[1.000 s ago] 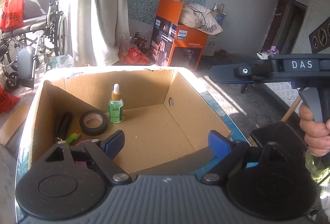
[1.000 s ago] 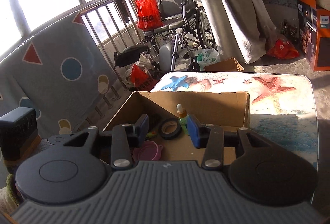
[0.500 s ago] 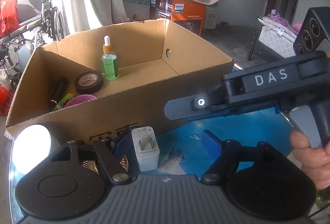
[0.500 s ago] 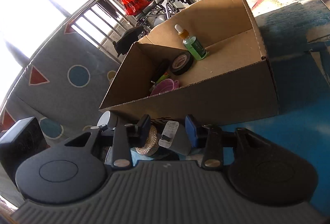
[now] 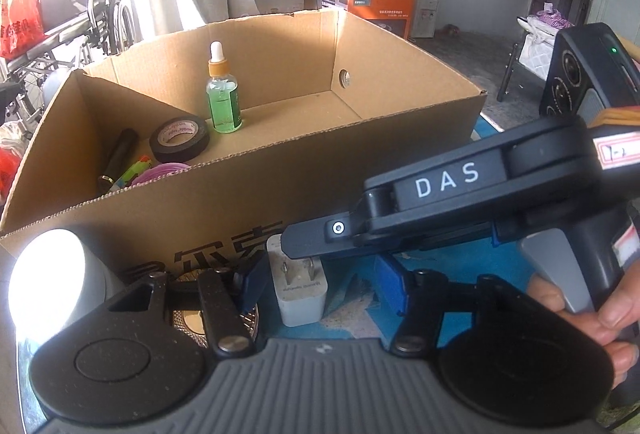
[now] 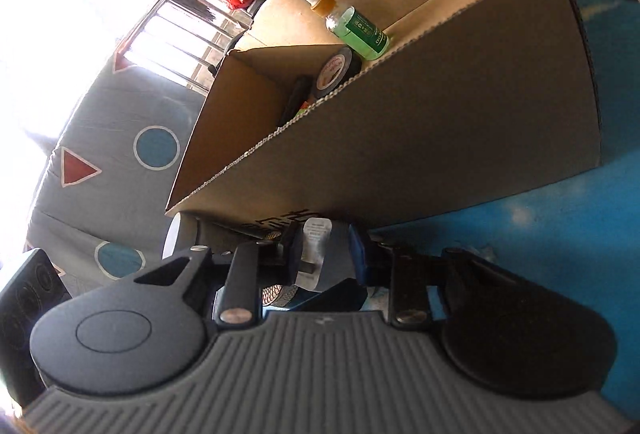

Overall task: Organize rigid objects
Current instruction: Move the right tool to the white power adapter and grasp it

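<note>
From the left wrist, the left hand-held gripper is open, a white wall charger lying between its fingers on the blue surface. Just ahead stands a cardboard box printed with Chinese characters, holding a green dropper bottle and black tape roll. An orange "PHILIPS" carton sits far behind. Crossing from the right, the "DAS"-marked right hand-held gripper reaches the charger.

From the right wrist, the right hand-held gripper stands around the charger; I cannot tell whether it grips.
</note>
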`<state>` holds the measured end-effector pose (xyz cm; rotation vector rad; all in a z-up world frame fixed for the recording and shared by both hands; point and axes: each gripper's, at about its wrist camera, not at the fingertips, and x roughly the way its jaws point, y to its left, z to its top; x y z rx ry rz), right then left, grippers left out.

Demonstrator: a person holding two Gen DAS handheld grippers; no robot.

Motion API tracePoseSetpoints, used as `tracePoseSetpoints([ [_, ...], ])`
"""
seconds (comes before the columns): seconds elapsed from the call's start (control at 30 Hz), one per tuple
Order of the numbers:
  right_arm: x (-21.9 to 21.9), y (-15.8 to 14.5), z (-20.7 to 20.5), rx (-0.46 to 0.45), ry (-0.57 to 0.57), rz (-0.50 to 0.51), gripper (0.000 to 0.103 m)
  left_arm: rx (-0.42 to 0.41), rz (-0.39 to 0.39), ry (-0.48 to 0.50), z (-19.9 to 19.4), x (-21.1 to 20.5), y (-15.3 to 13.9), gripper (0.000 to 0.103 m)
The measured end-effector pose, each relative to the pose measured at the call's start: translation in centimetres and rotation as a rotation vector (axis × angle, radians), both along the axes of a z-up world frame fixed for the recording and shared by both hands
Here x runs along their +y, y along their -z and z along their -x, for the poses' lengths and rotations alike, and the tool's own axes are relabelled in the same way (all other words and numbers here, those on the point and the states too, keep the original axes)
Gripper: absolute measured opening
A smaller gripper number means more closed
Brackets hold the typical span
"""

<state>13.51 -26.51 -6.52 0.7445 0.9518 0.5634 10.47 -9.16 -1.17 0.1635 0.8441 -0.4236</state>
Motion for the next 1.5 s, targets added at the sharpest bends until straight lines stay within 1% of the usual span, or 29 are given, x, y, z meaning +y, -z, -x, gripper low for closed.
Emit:
tracePoseSetpoints([
  [0.2, -0.1, 0.0, 0.1, 0.002, 0.013, -0.008, 0.024, 0.025, 0.038, -0.009, -0.1, 0.1, -0.2, 0.059],
  [0.3, -0.1, 0.0, 0.0, 0.01, 0.015, -0.014, 0.024, 0.025, 0.03, -0.007, 0.0, -0.2, -0.1, 0.059],
  [0.33, -1.1, 0.0, 0.2, 0.014, 0.015, -0.015, 0.025, 0.025, 0.023, -0.006, 0.0, -0.3, -0.1, 0.059],
  [0.43, -1.1, 0.2, 0.1, 0.021, 0.013, -0.013, 0.026, 0.027, 0.006, -0.009, -0.1, -0.5, 0.0, 0.059],
  [0.63, -1.1, 0.4, 0.0, 0.024, 0.015, -0.018, 0.027, 0.049, 0.023, -0.015, -0.4, -0.3, 0.0, 0.059],
  [1.0, -1.7, 0.1, 0.3, 0.021, 0.026, -0.015, 0.027, 0.051, 0.017, 0.009, -0.3, -1.2, -0.3, 0.058],
  [1.27, -1.7, 0.3, 0.1, 0.026, 0.027, -0.029, 0.029, 0.068, -0.008, 0.001, -0.7, -1.5, -0.1, 0.059],
  [1.5, -2.0, 0.3, 0.4, 0.029, 0.029, -0.039, 0.031, 0.087, 0.021, 0.005, -0.5, -1.7, -0.4, 0.06],
])
